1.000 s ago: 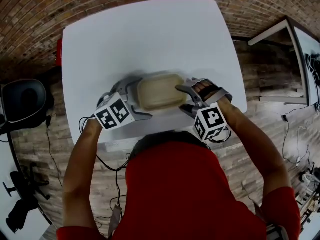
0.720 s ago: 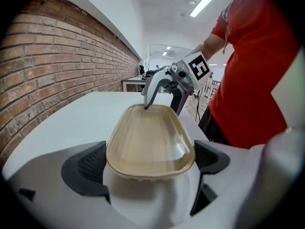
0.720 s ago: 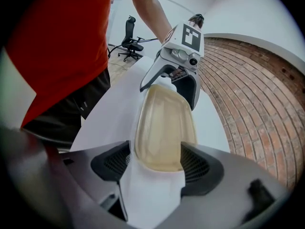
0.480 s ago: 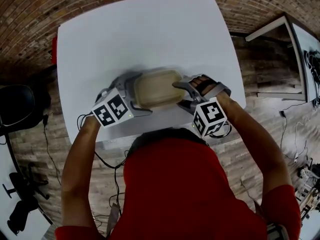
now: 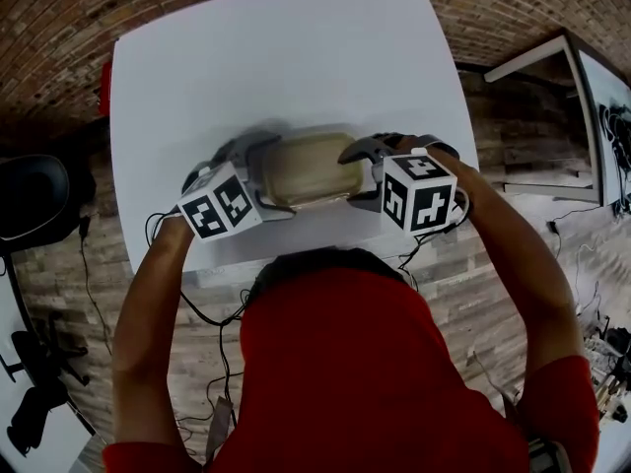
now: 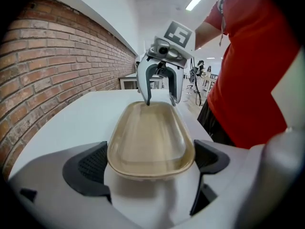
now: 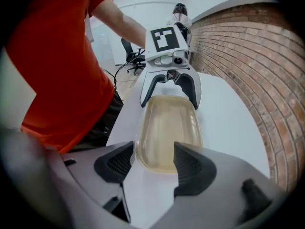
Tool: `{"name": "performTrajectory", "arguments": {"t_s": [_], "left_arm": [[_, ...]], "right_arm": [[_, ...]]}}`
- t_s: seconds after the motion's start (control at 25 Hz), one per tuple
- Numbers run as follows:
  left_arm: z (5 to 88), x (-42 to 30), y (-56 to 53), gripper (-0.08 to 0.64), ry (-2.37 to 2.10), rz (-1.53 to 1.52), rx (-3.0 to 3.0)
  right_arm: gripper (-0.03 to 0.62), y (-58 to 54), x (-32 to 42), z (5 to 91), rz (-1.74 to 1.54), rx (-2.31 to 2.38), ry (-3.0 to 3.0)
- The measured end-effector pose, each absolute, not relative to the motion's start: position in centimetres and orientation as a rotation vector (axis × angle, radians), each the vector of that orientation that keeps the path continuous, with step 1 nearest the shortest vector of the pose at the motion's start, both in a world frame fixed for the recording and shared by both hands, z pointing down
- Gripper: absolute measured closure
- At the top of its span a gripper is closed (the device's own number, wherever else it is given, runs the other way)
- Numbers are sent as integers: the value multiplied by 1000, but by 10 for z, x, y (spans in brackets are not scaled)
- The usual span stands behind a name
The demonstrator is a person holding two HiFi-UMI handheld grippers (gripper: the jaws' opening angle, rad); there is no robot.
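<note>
A tan oblong container (image 5: 308,170) with a clear lid lies on the white table (image 5: 296,47) near its front edge. My left gripper (image 5: 268,177) takes the container's left end between its jaws; in the left gripper view both pads (image 6: 93,168) press against the sides of the container (image 6: 150,137), so it is shut on it. My right gripper (image 5: 361,175) is at the opposite end, tilted steeply down. Its jaws stand apart, narrower than the container (image 7: 167,128), with the tips resting at the lid's end rim (image 6: 158,103).
A black office chair (image 5: 35,200) stands to the table's left and a red object (image 5: 104,87) sits at the left table edge. Another white table (image 5: 532,62) is at the right. Cables lie on the floor by my body.
The right gripper has tipped up and swung to face the left one squarely, and its jaws have narrowed over the container's end. The left gripper's hold looks unchanged.
</note>
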State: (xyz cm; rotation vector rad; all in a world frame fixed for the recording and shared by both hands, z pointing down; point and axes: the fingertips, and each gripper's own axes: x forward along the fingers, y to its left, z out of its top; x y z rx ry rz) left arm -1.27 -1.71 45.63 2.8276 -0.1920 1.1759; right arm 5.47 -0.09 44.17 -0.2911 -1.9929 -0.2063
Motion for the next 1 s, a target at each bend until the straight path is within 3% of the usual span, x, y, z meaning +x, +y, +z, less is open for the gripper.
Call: {"name": "performTrajectory", "arguments": {"t_s": [0.16, 0.6, 1.0], "left_arm": [[457, -14, -17, 12, -194, 1187, 2826], [455, -14, -21, 12, -252, 1113, 2781], [455, -12, -8, 11, -243, 1112, 2799]], "right_arm": [[321, -3, 51, 435, -102, -337, -1981], [303, 3, 27, 434, -563, -109, -1967], [304, 18, -16, 464, -678, 14, -1893]]}}
